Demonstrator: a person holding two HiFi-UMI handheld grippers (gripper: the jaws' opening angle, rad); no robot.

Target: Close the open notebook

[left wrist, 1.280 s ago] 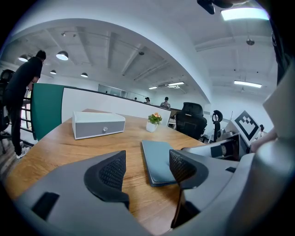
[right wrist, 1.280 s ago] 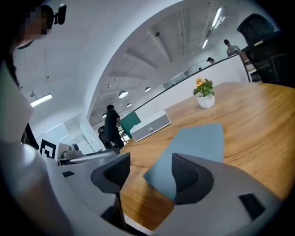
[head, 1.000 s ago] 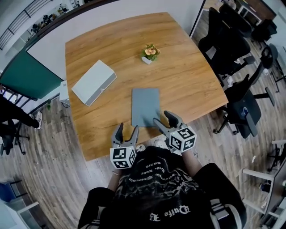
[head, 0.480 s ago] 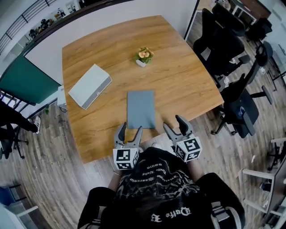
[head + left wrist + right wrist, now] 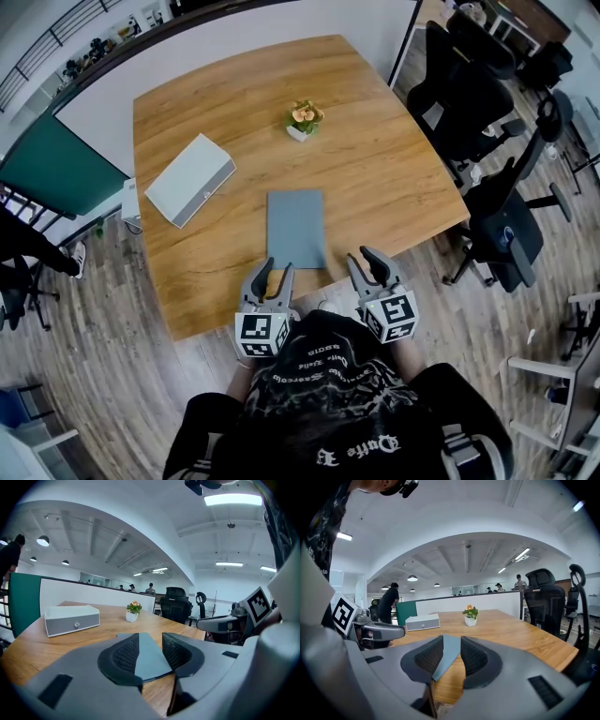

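notebook (image 5: pixel 296 229) lies shut and flat at centre frame, near the surface's (image 5: pixel 375 159) lower edge. left gripper (image 5: pixel 274 270) and right gripper (image 5: pixel 366 258) are just below it, jaws part open and closing on nothing. box (image 5: pixel 190 178) is upper left.

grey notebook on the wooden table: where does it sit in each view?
Head view: the closed grey notebook lies mid-picture, by the table's near edge.
Left gripper view: low centre, lying flat on the wood.
Right gripper view: low centre, slanting left.
Shared landmark: the small orange-flowered plant in a white pot, beyond the notebook in all three.
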